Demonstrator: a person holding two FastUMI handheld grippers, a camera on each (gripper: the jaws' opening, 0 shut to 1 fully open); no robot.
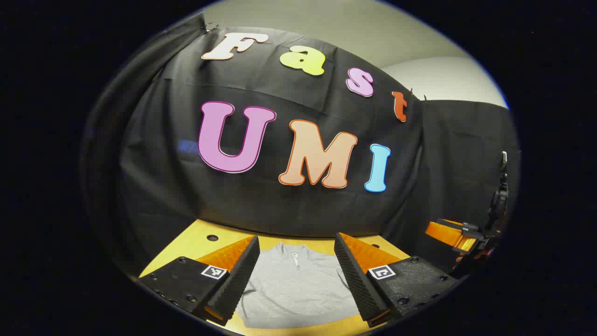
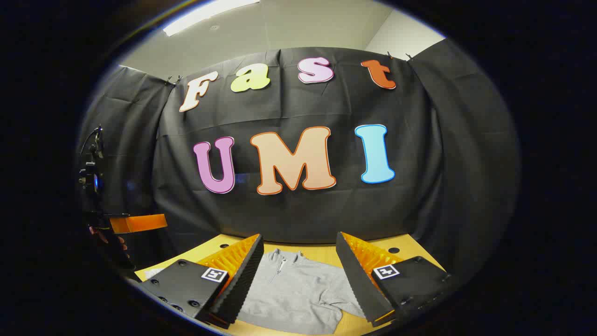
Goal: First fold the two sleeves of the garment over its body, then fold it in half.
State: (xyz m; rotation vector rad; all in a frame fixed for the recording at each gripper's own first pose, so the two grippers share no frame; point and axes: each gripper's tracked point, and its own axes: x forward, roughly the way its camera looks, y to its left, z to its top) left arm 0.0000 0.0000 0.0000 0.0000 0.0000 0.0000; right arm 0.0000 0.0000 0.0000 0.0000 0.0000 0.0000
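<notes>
Grey garment (image 1: 298, 289) lies flat on the wooden surface (image 1: 196, 240), collar toward the booth wall, one sleeve (image 2: 347, 305) angling out to the side in the right gripper view. Soft, light knit by the look of it: likely to drape and bunch, so pinch at a cuff or sleeve edge rather than mid-panel. Left gripper (image 1: 296, 280) jaws wide apart, holding nothing, raised above the cloth. Right gripper (image 2: 298, 284) likewise spread wide, empty, not touching the fabric. Sleeves not yet folded.

Sharp focus, even overhead light, strong fisheye bending at edges
</notes>
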